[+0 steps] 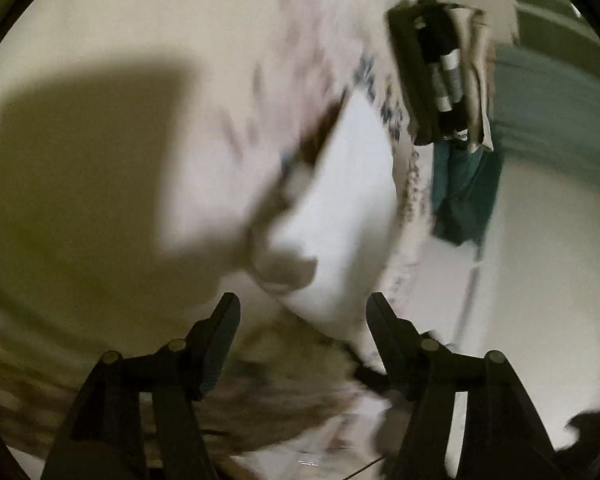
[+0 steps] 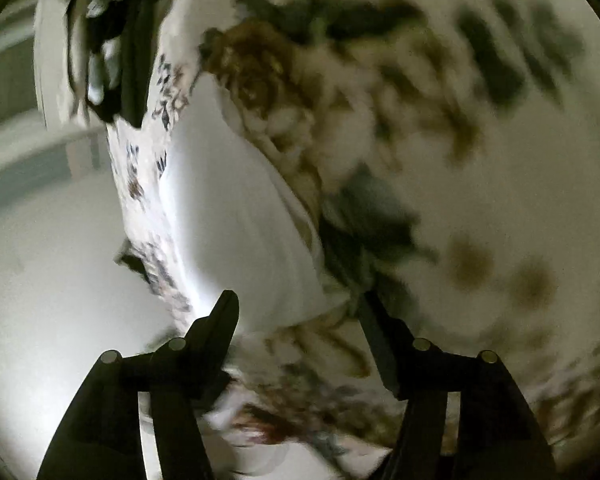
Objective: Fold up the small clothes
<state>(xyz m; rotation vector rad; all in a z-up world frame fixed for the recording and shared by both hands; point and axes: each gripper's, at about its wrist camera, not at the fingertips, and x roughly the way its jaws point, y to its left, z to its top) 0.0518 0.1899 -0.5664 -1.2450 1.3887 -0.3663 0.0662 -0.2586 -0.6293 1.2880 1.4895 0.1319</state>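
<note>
Two views, both blurred, show one white garment [image 1: 340, 184] lying on a pale bedsheet [image 1: 140, 40] printed with flowers and leaves. The bedsheet [image 2: 460, 160] is the largest thing in sight: in the right wrist view its brown blossoms and dark green leaves fill the upper right half, and in the left wrist view a broad dark shadow [image 1: 84, 168] covers its left part. The white garment [image 2: 228, 208] comes next, a smooth folded panel running from the upper middle down toward the jaws in each view, its edge lying over the flower print. A patterned strip of cloth [image 2: 156, 168], white with small dark and brown marks, runs along the garment's left side in the right wrist view and along its right side in the left wrist view. Beyond it stands a stack of folded clothes [image 1: 444, 72], dark and light pieces edge-on, with a teal piece [image 1: 464, 192] hanging or lying just below it; the same stack [image 2: 112, 48] appears at the upper left of the right wrist view. The left gripper [image 1: 304, 308] has its jaws apart, nothing pressed between them, with the garment's lower end just ahead. The right gripper [image 2: 300, 306] likewise has its jaws spread and unloaded, the garment's corner lying between and beyond the tips.
</note>
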